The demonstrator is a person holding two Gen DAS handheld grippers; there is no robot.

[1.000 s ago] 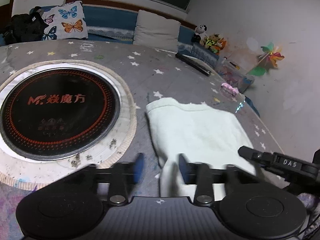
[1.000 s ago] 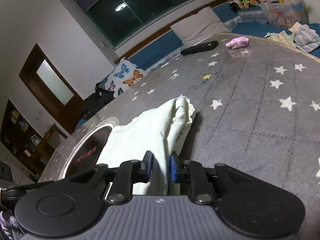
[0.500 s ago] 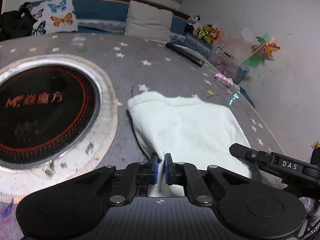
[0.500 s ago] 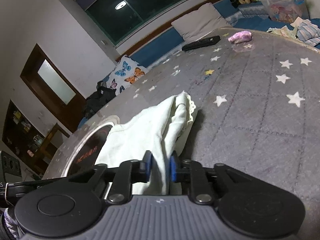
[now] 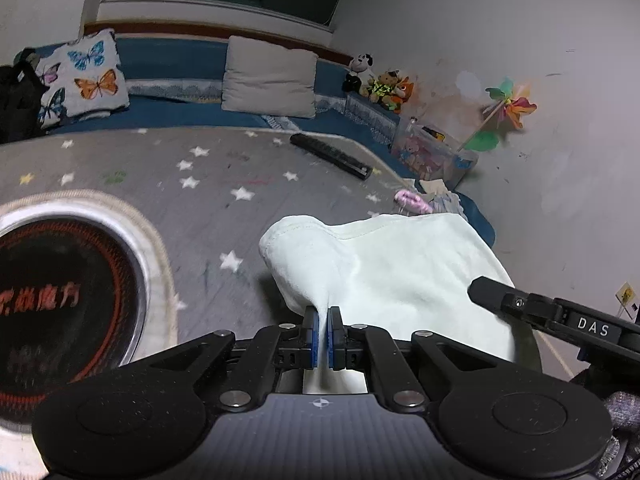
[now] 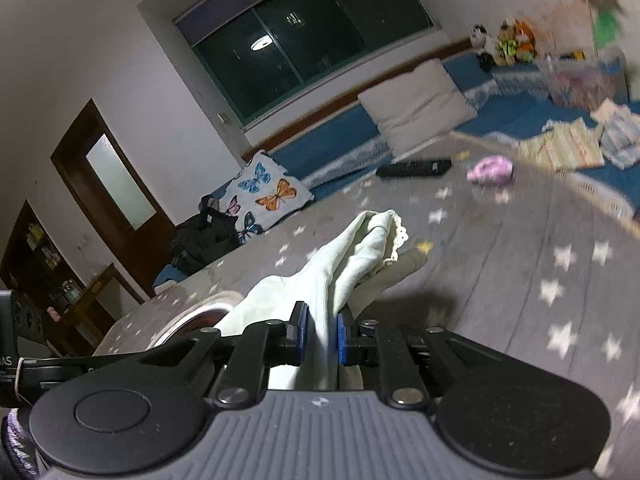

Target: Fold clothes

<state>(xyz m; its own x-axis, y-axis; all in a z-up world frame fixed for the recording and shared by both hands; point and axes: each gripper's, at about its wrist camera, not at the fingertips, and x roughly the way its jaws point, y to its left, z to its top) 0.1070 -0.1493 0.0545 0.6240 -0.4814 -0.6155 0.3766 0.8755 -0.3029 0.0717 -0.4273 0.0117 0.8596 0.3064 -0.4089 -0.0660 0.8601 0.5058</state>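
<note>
Lifted off table since before, pale cloth [image 5: 392, 264] hangs bunched, L gripper [image 5: 322, 330] & R gripper [image 6: 322, 334] both clamped on it

garment [image 5: 400, 264] pale cream-white | table [image 5: 240, 168] grey w/ white stars | cushion [image 5: 86, 76] behind table white w/ blue+orange butterflies | gripper pads [image 5: 315, 334] blue | remote [image 5: 332, 156] black
</note>
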